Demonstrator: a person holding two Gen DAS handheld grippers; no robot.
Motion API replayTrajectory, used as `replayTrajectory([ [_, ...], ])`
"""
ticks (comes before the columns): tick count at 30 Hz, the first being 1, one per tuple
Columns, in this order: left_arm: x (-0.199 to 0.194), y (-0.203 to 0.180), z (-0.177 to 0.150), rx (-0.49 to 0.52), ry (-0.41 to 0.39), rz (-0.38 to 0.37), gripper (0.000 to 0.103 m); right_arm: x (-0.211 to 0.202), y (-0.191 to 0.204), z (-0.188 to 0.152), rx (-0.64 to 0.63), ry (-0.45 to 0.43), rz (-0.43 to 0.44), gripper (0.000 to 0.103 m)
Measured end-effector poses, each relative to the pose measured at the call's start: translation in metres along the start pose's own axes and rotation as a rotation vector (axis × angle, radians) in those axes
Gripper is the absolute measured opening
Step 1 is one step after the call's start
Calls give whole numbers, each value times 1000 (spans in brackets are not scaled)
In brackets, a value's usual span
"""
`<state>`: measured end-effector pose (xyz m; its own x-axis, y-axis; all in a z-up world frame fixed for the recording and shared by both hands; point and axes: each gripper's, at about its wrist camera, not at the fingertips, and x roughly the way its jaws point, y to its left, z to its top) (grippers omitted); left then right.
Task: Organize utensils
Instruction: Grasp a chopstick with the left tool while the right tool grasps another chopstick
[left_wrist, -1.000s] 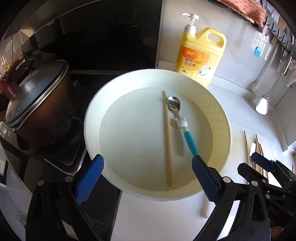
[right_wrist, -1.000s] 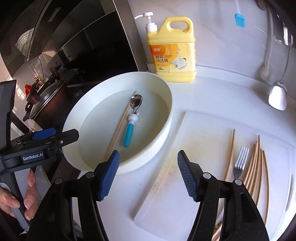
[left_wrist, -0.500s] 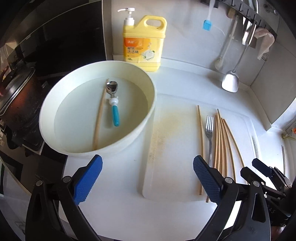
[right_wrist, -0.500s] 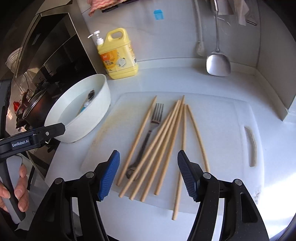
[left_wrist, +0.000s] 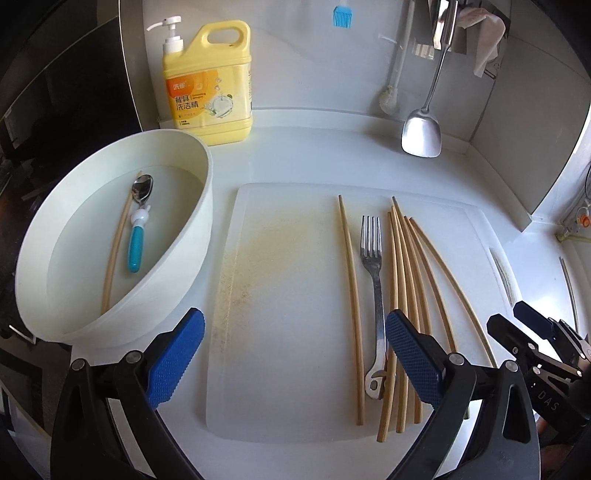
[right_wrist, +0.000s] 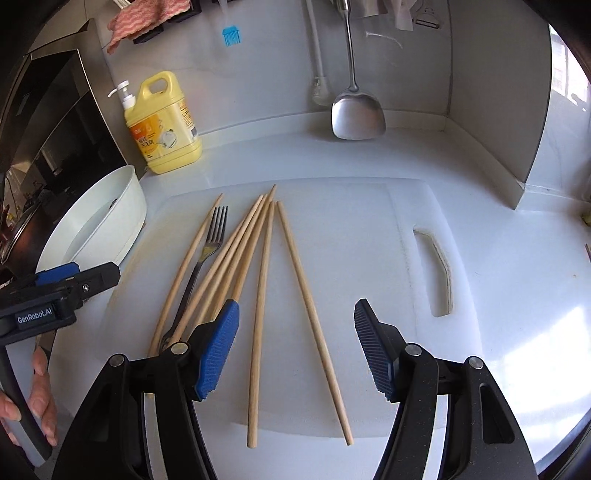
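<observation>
Yellow plastic dish-soap jug with Chinese label; "GenRobot.AI" on left gripper, both it and right gripper spread wide, empty.

White countertop under and ahead of jaws, bright glare patch right of right jaws. Pale glossy backsplash wall far ahead, meeting grey side wall in corner ahead-right. Dark glossy panel ahead-left of left jaws. Hanging rail at wall top, mostly cut off. Daylight strong from right edge.
</observation>
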<state>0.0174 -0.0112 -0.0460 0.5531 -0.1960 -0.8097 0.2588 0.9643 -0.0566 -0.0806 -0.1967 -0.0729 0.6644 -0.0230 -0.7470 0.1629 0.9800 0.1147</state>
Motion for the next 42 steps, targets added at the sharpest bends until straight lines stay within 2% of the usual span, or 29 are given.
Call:
replayTrajectory([
  [5,26,-4,-3,-21,30,3,97,17,-4,7,-21,-10,-45,62],
  [10,36,-8,-3,-47,0,25,97,34,-8,8,-77,6,-52,62],
  [13,44,-11,-3,-55,10,41,97,39,-10,7,-93,12,-50,62],
  [25,59,-13,-7,-40,29,100,97,54,-9,8,-116,30,-10,62],
  [30,65,-16,-7,-20,40,105,98,57,-5,7,-136,28,-15,62],
  [38,69,-17,-5,-47,19,97,97,62,1,9,-189,11,-48,61],
  [41,69,-21,-4,-19,3,110,97,63,3,9,-213,3,-43,54],
  [42,69,-23,-4,-7,-1,114,97,63,5,9,-219,2,-38,48],
])
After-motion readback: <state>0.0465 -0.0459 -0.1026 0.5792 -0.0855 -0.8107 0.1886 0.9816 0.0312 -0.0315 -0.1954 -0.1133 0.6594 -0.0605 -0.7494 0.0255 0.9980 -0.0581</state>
